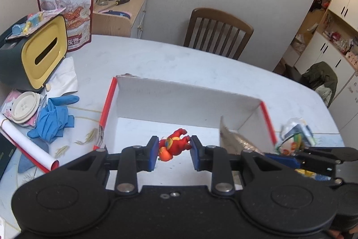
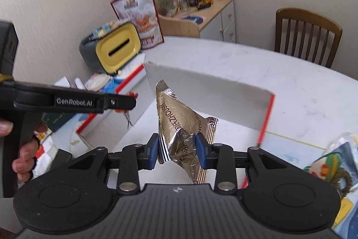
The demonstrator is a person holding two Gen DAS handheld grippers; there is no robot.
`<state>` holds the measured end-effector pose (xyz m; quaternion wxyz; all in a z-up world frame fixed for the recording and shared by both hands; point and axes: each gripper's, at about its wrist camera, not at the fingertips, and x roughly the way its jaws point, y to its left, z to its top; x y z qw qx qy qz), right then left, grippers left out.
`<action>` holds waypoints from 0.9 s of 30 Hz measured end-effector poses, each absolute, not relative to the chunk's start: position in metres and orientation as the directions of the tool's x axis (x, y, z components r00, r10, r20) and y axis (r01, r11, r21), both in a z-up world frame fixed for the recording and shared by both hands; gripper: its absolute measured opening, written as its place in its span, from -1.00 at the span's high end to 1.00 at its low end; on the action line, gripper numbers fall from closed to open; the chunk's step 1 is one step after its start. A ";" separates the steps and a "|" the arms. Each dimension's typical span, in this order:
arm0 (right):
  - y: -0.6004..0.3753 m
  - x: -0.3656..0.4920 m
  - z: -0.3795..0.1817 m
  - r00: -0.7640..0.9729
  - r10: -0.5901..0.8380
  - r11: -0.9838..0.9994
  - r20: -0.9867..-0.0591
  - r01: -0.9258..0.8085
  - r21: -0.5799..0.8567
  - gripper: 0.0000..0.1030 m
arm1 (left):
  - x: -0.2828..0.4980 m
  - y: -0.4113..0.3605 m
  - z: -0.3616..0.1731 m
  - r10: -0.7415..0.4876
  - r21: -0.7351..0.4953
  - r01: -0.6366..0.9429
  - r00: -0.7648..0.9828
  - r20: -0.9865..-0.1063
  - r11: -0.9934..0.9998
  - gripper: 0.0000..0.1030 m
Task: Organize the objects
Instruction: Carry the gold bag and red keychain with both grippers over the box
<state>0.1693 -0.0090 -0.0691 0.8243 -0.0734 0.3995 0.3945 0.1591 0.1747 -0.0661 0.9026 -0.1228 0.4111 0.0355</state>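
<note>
My left gripper [image 1: 172,152] is shut on a small red toy figure [image 1: 175,144] and holds it over the inside of a white cardboard box with red edges [image 1: 188,102]. My right gripper [image 2: 177,150] is shut on a gold foil snack packet [image 2: 179,127] and holds it upright over the same box [image 2: 212,91]. The packet's tip shows at the right in the left wrist view [image 1: 235,140]. The left gripper's body shows at the left in the right wrist view [image 2: 73,101].
A yellow and dark tissue box [image 1: 38,55], a tall snack bag [image 1: 71,6], blue gloves [image 1: 53,118], a lidded cup [image 1: 23,108] and a paper roll lie left of the box. A colourful packet [image 1: 293,138] lies to its right. A wooden chair [image 1: 217,33] stands behind the table.
</note>
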 end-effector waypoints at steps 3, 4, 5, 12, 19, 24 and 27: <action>0.006 0.174 -0.085 0.353 0.565 0.685 -0.746 -0.704 0.186 0.35 | 0.167 0.175 -0.077 -0.042 -0.172 -0.143 0.639 -0.768 0.975 0.45; 0.012 0.175 -0.091 0.347 0.554 0.687 -0.757 -0.704 0.181 0.35 | 0.171 0.176 -0.082 -0.044 -0.167 -0.136 0.630 -0.775 0.977 0.45; 0.017 0.176 -0.096 0.345 0.541 0.689 -0.767 -0.704 0.170 0.35 | 0.173 0.176 -0.087 -0.048 -0.162 -0.130 0.620 -0.783 0.978 0.45; 0.040 0.182 -0.130 0.322 0.448 0.715 -0.834 -0.689 0.117 0.35 | 0.189 0.182 -0.119 -0.058 -0.140 -0.113 0.539 -0.840 0.984 0.45; 0.049 0.182 -0.147 0.300 0.397 0.729 -0.867 -0.678 0.100 0.35 | 0.201 0.185 -0.137 -0.104 -0.166 -0.092 0.471 -0.876 0.982 0.44; 0.053 0.185 -0.150 0.287 0.389 0.737 -0.875 -0.667 0.109 0.34 | 0.205 0.188 -0.151 -0.124 -0.183 -0.101 0.422 -0.898 0.978 0.44; 0.054 0.185 -0.150 0.285 0.394 0.738 -0.874 -0.665 0.115 0.32 | 0.206 0.188 -0.153 -0.136 -0.192 -0.098 0.410 -0.902 0.977 0.42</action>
